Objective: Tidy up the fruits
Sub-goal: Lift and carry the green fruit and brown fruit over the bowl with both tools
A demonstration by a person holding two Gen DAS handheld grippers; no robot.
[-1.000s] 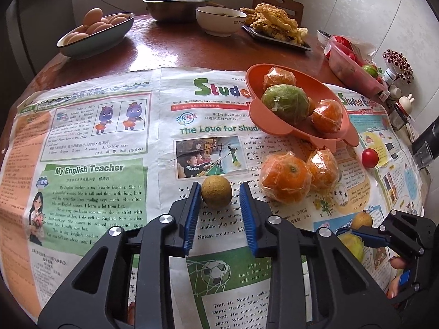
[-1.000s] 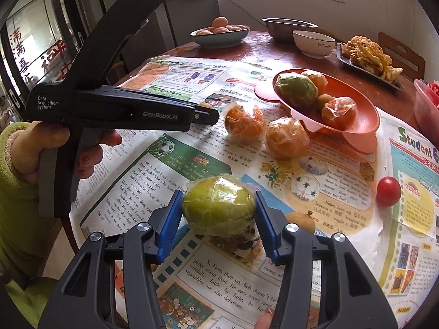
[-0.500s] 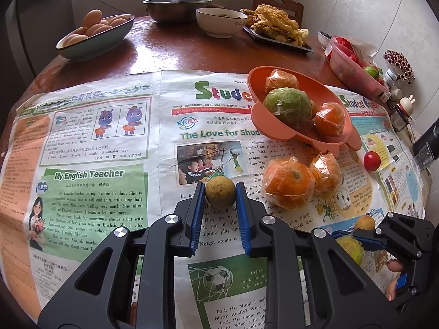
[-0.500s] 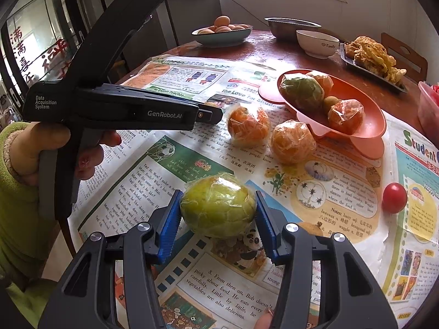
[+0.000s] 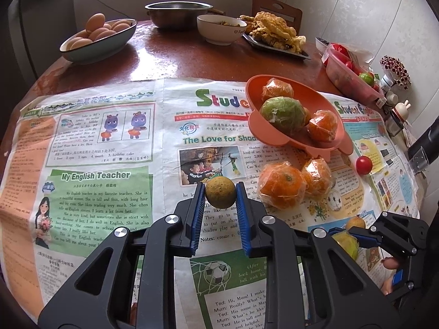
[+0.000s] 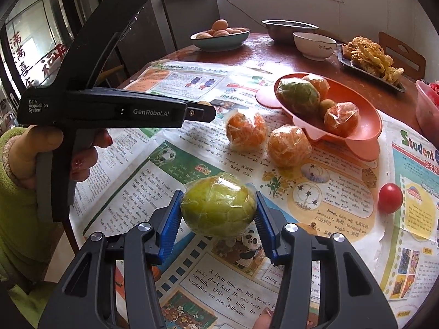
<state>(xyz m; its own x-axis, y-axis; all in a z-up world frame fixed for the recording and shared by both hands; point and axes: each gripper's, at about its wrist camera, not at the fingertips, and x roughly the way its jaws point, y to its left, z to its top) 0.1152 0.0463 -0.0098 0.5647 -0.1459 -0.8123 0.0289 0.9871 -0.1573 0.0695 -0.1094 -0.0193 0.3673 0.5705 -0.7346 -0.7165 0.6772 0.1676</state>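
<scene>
Left gripper (image 5: 220, 197) is being kept clamped on a small round brownish-yellow fruit (image 5: 220, 192), speckled and dull, pinched between the blue ribbed pads at the fingertips, above the newspaper (image 5: 109, 164). Right gripper (image 6: 218, 209) is being held closed around a green citrus (image 6: 218, 205) wrapped in crinkled clear film, both blue pads pressed against its sides, over the newspaper's panda cartoon. An orange-pink fruit tray (image 6: 365, 134) is being shown further back on the paper, holding a wrapped green citrus, two film-wrapped oranges and a small brownish fruit between them. Two more wrapped oranges (image 6: 263, 139) are lying on the paper just beside the tray's near edge, and a red cherry tomato (image 6: 390, 198) is sitting apart at the right. Writing is being read as follows: "GenRobot.AI" and "Data Acquisition System" on the left gripper's body in the right wrist view; "The Love for Shadow", "My English Teacher" and "Student" on the newspaper; "Family" on the white bowl (image 6: 314, 45). Left gripper's handle is being gripped by a hand (image 6: 79, 150) with painted nails, a green sleeve at the wrist, with the tool angled downward toward the table; right gripper is likewise being pointed downward.
</scene>
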